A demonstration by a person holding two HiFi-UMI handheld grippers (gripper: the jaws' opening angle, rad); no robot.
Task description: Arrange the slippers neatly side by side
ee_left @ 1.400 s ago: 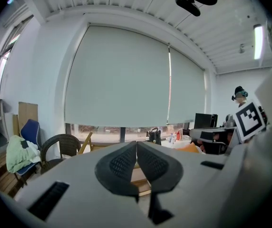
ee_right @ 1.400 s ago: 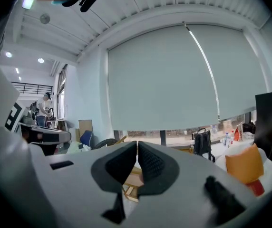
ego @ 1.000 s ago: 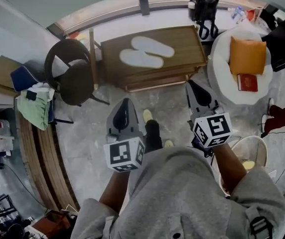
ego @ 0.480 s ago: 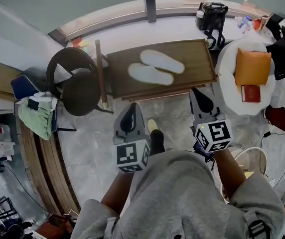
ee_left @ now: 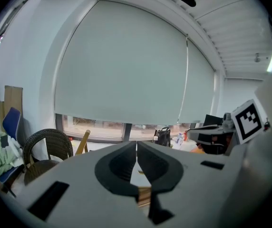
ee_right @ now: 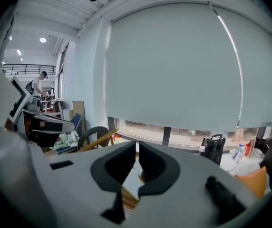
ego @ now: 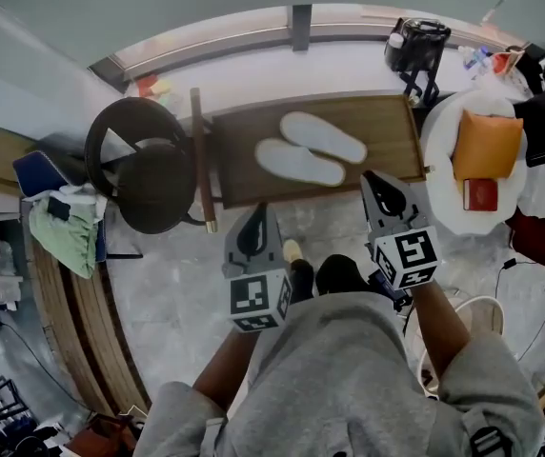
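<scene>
Slippers (ego: 311, 149), a white pair, lie on the low wooden table (ego: 239, 174) by the window, about in its middle. They look soles-up, though I can't be sure. The near slipper (ego: 299, 162) and the far slipper (ego: 323, 136) run nearly parallel and just beside each other, both on a slant, with the far one set off to the right so their ends don't line up. The person stands on the near side of the table, a wicker chair (ego: 144, 160) off to the left and an orange cushion (ego: 487, 146) to the right. The left gripper (ego: 258, 219) and the right gripper (ego: 375, 184) are both held short of the table edge, jaws pressed together with nothing in them. From here the pair looks close to tidy, so the job is probably small: evening up the ends and squaring the two to the table's edge. To do it well I'd say part the jaws before reaching in and come down low. Then pinch the far slipper lightly by its rim at one end and draw it leftward until it is level with the near one. The other gripper could steady the near slipper, because thin soft slippers like these seem likely to skid or fold if pushed from above.
</scene>
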